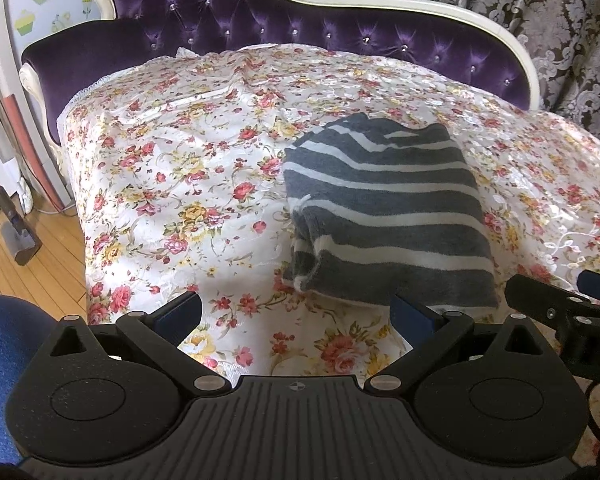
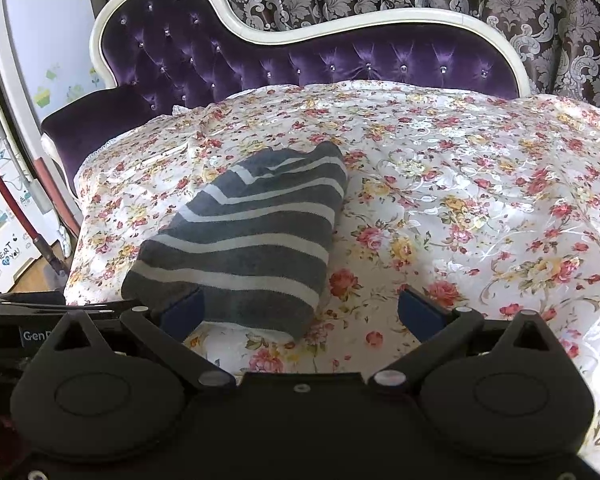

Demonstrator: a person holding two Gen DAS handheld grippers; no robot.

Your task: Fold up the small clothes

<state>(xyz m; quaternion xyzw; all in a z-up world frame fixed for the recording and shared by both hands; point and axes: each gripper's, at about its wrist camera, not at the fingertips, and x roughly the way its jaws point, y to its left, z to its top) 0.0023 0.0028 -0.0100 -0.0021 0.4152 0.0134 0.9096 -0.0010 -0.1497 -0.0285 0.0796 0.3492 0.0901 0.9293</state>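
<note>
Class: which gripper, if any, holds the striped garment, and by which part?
Neither. The left gripper and right gripper are open; the striped garment lies free.

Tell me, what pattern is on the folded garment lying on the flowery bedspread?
Dark grey knit garment with thin white stripes, clearest in the right wrist view.

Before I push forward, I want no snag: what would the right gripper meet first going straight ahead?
Probably the striped garment. The right gripper is open, and the garment's near edge already lies between its fingers, toward the left one. Depth is unclear; it may pass over the floral cover first.
</note>
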